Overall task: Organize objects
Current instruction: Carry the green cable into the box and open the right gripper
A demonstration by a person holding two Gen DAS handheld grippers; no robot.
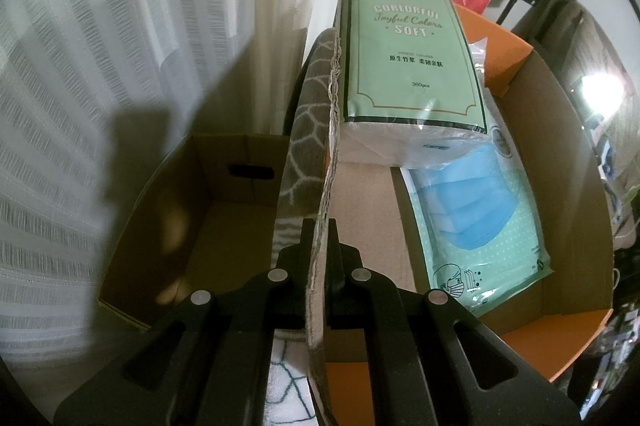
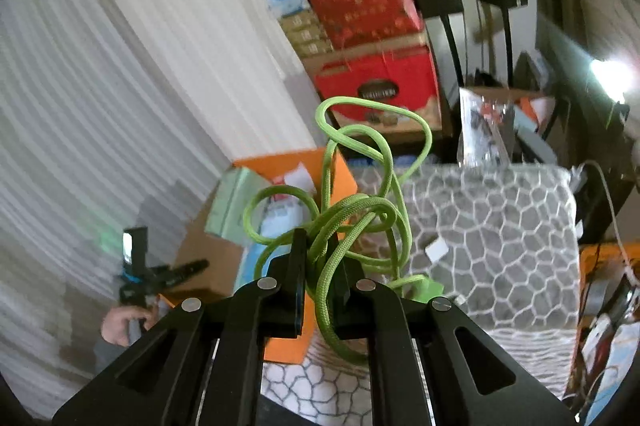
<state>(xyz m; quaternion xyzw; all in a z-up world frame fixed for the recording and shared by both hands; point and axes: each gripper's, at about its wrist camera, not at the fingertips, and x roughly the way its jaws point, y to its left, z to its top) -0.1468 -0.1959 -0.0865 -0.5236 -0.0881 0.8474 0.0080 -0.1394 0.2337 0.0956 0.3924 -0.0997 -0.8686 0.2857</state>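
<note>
Right gripper (image 2: 318, 266) jaws clench the green cord (image 2: 360, 210), loops tangled upward.

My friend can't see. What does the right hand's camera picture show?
The right gripper is shut on a tangled green cord, lifted in the air. Behind it lie a grey patterned blanket and an orange box.

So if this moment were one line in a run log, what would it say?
left gripper: shut on box flap | right gripper: shut on green cord | tissue pack, mask pack: in box
</note>
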